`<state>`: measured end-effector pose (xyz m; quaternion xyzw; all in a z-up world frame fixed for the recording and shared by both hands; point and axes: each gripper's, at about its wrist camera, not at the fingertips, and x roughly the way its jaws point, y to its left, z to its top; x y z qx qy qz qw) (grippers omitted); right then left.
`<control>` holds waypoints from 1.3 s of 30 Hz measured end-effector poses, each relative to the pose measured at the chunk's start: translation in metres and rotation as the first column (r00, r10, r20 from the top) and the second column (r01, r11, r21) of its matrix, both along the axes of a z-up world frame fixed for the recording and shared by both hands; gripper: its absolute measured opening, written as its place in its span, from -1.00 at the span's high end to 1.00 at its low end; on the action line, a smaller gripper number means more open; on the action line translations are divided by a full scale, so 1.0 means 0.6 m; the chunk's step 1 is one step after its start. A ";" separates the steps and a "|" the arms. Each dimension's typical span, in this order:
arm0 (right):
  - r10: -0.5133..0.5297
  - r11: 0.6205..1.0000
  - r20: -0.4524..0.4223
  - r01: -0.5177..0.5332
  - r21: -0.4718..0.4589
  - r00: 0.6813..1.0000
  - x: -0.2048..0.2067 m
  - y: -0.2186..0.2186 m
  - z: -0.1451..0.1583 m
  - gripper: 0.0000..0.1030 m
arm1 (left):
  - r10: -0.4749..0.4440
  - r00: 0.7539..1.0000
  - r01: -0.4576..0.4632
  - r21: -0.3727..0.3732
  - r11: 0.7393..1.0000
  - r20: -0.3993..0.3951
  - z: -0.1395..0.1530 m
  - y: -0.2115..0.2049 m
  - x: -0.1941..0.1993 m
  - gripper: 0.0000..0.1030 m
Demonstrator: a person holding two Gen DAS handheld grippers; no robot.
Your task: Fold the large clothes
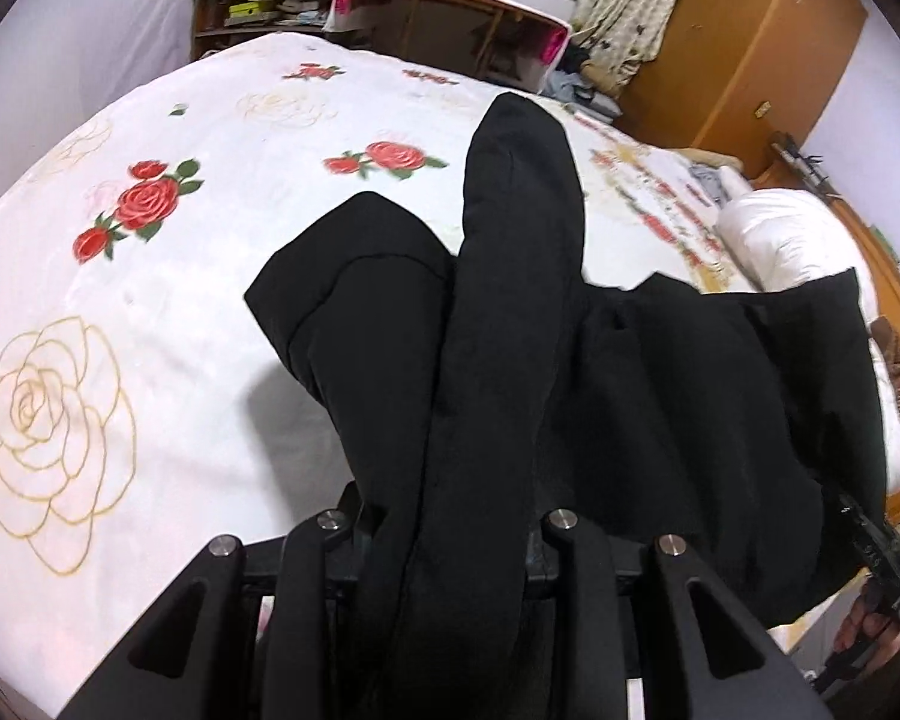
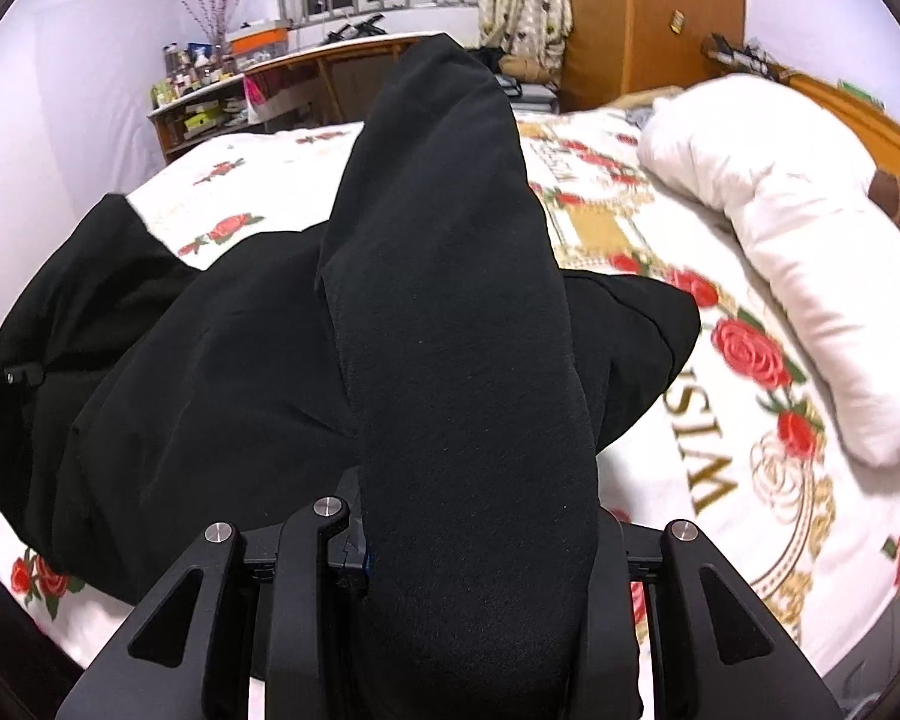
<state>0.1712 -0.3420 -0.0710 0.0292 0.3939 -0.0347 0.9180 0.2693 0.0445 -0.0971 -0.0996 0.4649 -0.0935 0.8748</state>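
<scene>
- Black garment (image 1: 660, 396) hangs over the bed (image 1: 150, 300), thick, soft, probably heavy.
- Left claw (image 1: 450, 540) and right claw (image 2: 474, 540) each pinch a fold.
- Grips near the edges seem best.

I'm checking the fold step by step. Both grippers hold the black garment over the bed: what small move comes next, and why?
Probably lower both together. The left gripper and right gripper each pinch a fold of the black garment, whose far part already rests on the floral bedspread, so the lifted edge would lay flat.

Rose-print bed (image 1: 222, 312): black garment (image 1: 690, 420), white duvet (image 2: 810, 276).
</scene>
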 end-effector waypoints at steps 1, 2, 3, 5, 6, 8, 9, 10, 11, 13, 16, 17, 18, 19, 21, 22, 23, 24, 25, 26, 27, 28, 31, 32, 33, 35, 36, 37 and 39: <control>-0.007 1.000 -0.005 0.007 0.011 1.000 -0.001 -0.005 -0.005 0.34 | 0.007 1.000 -0.007 0.002 1.000 -0.007 -0.007 0.006 0.003 0.40; -0.015 1.000 -0.012 0.016 0.026 1.000 -0.003 -0.010 -0.011 0.33 | 0.022 1.000 -0.022 -0.014 1.000 -0.021 -0.014 0.014 0.006 0.39; -0.018 0.999 -0.021 0.019 0.037 1.000 -0.005 -0.013 -0.016 0.32 | 0.029 0.999 -0.030 -0.021 0.999 -0.030 -0.019 0.020 0.008 0.35; -0.025 0.998 -0.045 0.028 0.053 0.999 0.001 -0.024 -0.026 0.28 | 0.041 0.998 -0.042 -0.001 0.999 -0.048 -0.033 0.028 0.015 0.30; -0.028 0.997 -0.058 0.032 0.064 0.998 0.004 -0.030 -0.030 0.26 | 0.038 0.998 -0.038 0.017 0.999 -0.050 -0.040 0.029 0.018 0.25; -0.039 0.995 -0.084 0.046 0.084 0.996 0.009 -0.042 -0.044 0.21 | 0.038 0.997 -0.036 0.034 0.999 -0.063 -0.055 0.035 0.020 0.14; -0.047 0.993 -0.094 0.056 0.103 0.994 0.011 -0.047 -0.050 0.17 | 0.046 0.996 -0.044 0.030 0.999 -0.076 -0.064 0.041 0.022 0.06; -0.053 0.991 -0.102 0.065 0.117 0.993 0.009 -0.051 -0.057 0.15 | 0.058 0.995 -0.056 0.021 0.998 -0.086 -0.070 0.048 0.023 -0.01; -0.060 0.989 -0.112 0.074 0.129 0.992 0.009 -0.056 -0.063 0.10 | 0.071 0.993 -0.071 0.008 0.997 -0.095 -0.075 0.056 0.023 -0.06; -0.059 0.988 -0.132 0.076 0.134 0.989 0.010 -0.059 -0.075 0.05 | 0.079 0.992 -0.078 0.009 0.997 -0.100 -0.081 0.063 0.024 -0.26; -0.064 0.982 -0.156 0.090 0.163 0.986 0.015 -0.071 -0.085 -0.06 | 0.072 0.992 -0.070 0.026 0.997 -0.101 -0.083 0.064 0.024 -0.38; -0.065 0.981 -0.166 0.093 0.171 0.984 0.015 -0.074 -0.088 -0.11 | 0.071 0.992 -0.069 0.026 0.997 -0.101 -0.083 0.065 0.024 -0.40; -0.062 0.978 -0.182 0.096 0.185 0.981 0.018 -0.078 -0.091 -0.19 | 0.071 0.992 -0.069 0.020 0.997 -0.102 -0.082 0.067 0.024 -0.42; -0.062 0.976 -0.197 0.100 0.193 0.978 0.020 -0.081 -0.093 -0.23 | 0.075 0.991 -0.075 0.005 0.997 -0.107 -0.080 0.071 0.024 -0.43; -0.066 0.975 -0.210 0.109 0.196 0.975 0.021 -0.085 -0.091 -0.35 | 0.084 0.991 -0.085 -0.005 0.996 -0.106 -0.074 0.077 0.022 -0.45; -0.071 0.975 -0.215 0.113 0.190 0.974 0.020 -0.086 -0.089 -0.37 | 0.093 0.991 -0.093 0.006 0.996 -0.100 -0.069 0.079 0.018 -0.54; -0.078 0.976 -0.217 0.119 0.180 0.973 0.017 -0.087 -0.084 -0.40 | 0.098 0.991 -0.096 0.020 0.995 -0.090 -0.062 0.080 0.015 -0.59; -0.087 0.978 -0.213 0.124 0.167 0.973 0.014 -0.089 -0.081 -0.42 | 0.098 0.992 -0.096 0.025 0.995 -0.073 -0.054 0.082 0.011 -0.68; -0.096 0.980 -0.209 0.130 0.153 0.973 0.009 -0.089 -0.078 -0.43 | 0.098 0.993 -0.097 0.031 0.995 -0.063 -0.045 0.082 0.005 -0.76; -0.109 0.982 -0.204 0.138 0.133 0.973 0.004 -0.088 -0.071 -0.43 | 0.094 0.994 -0.092 0.037 0.995 -0.055 -0.035 0.082 0.000 -0.79; -0.118 0.983 -0.199 0.144 0.117 0.973 0.000 -0.087 -0.064 -0.43 | 0.095 0.995 -0.093 0.039 0.995 -0.043 -0.024 0.082 -0.006 -0.84; -0.127 0.984 -0.185 0.148 0.101 0.974 -0.006 -0.085 -0.055 -0.43 | 0.096 0.995 -0.094 0.047 0.994 -0.034 -0.012 0.080 -0.014 -0.89; -0.156 0.985 -0.113 0.163 0.052 0.981 -0.030 -0.076 -0.017 -0.52 | 0.072 0.997 -0.072 0.088 0.994 -0.004 0.021 0.063 -0.038 -0.91; -0.161 0.986 -0.088 0.165 0.034 0.983 -0.038 -0.070 -0.003 -0.52 | 0.061 0.998 -0.062 0.097 0.993 0.012 0.032 0.055 -0.048 -0.91; -0.162 0.987 -0.065 0.163 0.010 0.985 -0.048 -0.060 0.013 -0.52 | 0.058 0.998 -0.060 0.105 0.993 0.021 0.040 0.048 -0.055 -0.91; -0.146 0.989 -0.060 0.145 -0.012 0.988 -0.057 -0.041 0.033 -0.52 | 0.046 0.999 -0.048 0.104 0.993 0.027 0.054 0.031 -0.073 -0.92; -0.137 0.991 -0.053 0.136 -0.015 0.989 -0.062 -0.031 0.041 -0.52 | 0.046 0.999 -0.048 0.102 0.994 0.022 0.059 0.023 -0.082 -0.92; -0.132 0.991 -0.050 0.132 -0.017 0.990 -0.070 -0.020 0.049 -0.52 | 0.041 0.999 -0.043 0.094 0.995 0.023 0.064 0.015 -0.092 -0.91; -0.110 0.994 -0.046 0.110 -0.005 0.993 -0.083 0.003 0.060 -0.52 | 0.025 0.999 -0.028 0.076 0.997 0.032 0.072 0.000 -0.115 -0.91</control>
